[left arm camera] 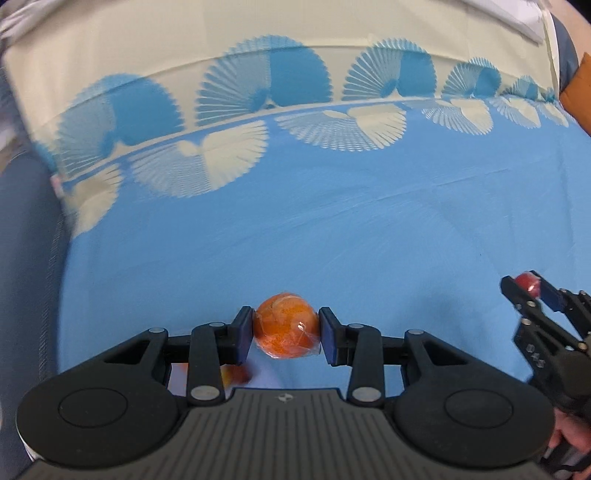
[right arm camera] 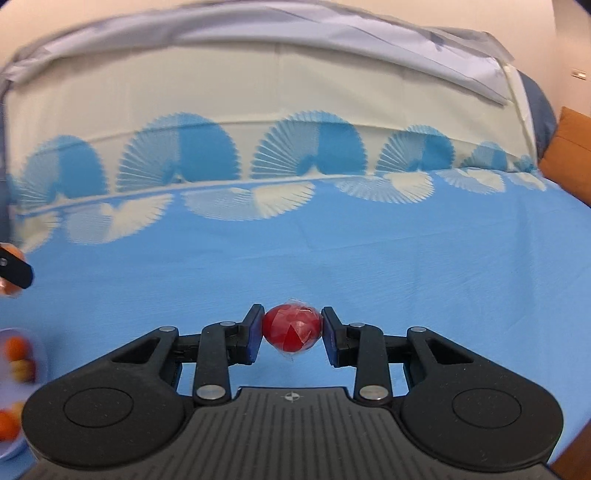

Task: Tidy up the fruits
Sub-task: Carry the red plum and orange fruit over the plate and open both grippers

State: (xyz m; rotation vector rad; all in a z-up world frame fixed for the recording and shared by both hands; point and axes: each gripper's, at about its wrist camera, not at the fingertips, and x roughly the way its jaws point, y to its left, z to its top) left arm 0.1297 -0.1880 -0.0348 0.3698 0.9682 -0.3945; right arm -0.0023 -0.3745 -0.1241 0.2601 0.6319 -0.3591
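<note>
Blue bedsheet with cream fan-shaped print (left arm camera: 332,229) spans both views. Pale shallow plate (right arm camera: 40,354) at the right view's lower left edge holds blurred orange fruits. Left gripper (left arm camera: 285,336) clamps a round orange fruit in clear plastic wrap (left arm camera: 285,330) above the sheet. Right gripper (right arm camera: 291,332) clamps a smaller round red fruit in clear wrap (right arm camera: 291,330).

Bedsheet (left arm camera: 332,229): light blue, filling the middle and lower part of both your views.
Fan-pattern band (right arm camera: 295,177): blue and cream fans in a row across the upper middle of your frames.
Cream panel (right arm camera: 258,107): plain, above the fans.
Grey cloth (right arm camera: 369,33): rumpled, along the top of your right view.
Orange cushion (right arm camera: 569,155): at the right edge.
</note>
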